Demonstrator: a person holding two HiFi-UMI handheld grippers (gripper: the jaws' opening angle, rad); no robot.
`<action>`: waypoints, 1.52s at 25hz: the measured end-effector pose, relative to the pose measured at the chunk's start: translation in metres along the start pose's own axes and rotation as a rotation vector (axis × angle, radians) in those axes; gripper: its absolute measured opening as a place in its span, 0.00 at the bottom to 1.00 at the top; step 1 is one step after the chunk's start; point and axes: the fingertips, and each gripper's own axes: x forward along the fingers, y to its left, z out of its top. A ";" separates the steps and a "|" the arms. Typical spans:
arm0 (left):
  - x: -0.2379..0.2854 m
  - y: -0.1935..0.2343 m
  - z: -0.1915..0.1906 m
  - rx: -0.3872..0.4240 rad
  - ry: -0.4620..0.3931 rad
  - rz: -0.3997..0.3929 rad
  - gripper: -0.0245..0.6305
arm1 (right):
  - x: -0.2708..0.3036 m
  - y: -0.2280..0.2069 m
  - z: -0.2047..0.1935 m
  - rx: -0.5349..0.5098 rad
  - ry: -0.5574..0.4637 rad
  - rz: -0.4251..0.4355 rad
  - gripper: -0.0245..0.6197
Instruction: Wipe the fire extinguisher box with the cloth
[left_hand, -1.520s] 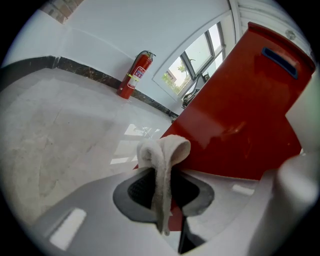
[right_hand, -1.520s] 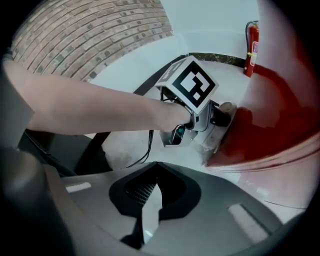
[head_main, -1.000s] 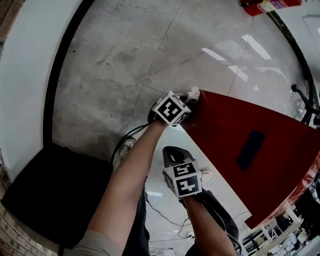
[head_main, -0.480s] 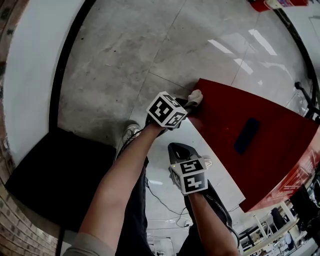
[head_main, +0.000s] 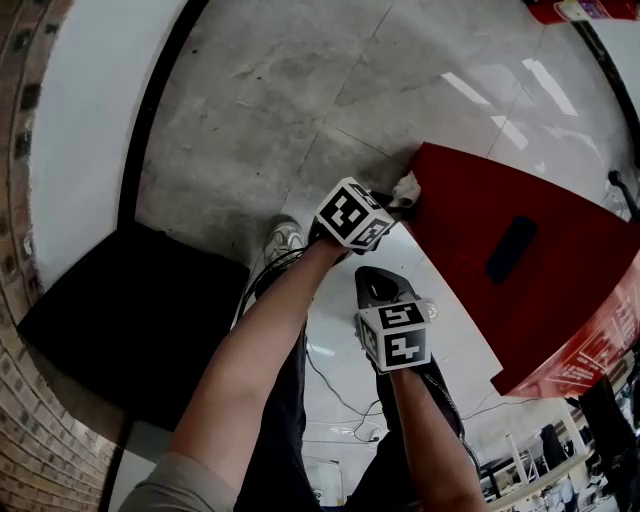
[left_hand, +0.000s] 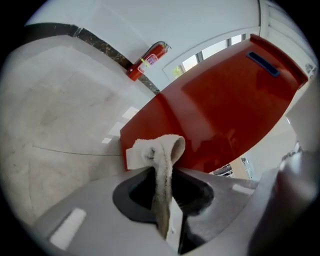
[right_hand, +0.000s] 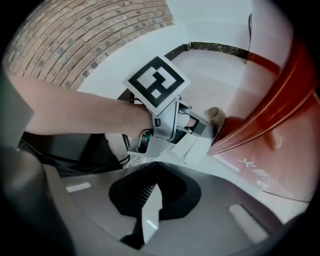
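The red fire extinguisher box stands on the floor at the right of the head view, a dark handle slot in its top; it fills the upper right of the left gripper view. A white cloth is pinched in my left gripper, and its bunched end presses against the box's near corner. My right gripper hovers below the left one, beside the box's front edge, jaws shut with nothing between them.
A second red fire extinguisher lies by the white wall. A black mat covers the floor at the left. Cables trail near the person's shoe. Brick wall lies behind.
The view has shifted, and the left gripper with the cloth has stayed at the box's near corner, sliding slightly along it. The right gripper kept its place below.
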 end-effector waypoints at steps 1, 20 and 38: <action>-0.009 -0.011 0.006 0.002 -0.012 -0.011 0.13 | -0.005 0.005 0.003 0.000 0.008 0.001 0.08; -0.168 -0.207 0.110 0.163 -0.089 -0.077 0.13 | -0.186 0.097 0.028 -0.074 -0.106 0.027 0.08; -0.234 -0.332 0.234 0.205 -0.233 0.566 0.13 | -0.396 0.005 -0.036 -0.164 -0.431 0.011 0.08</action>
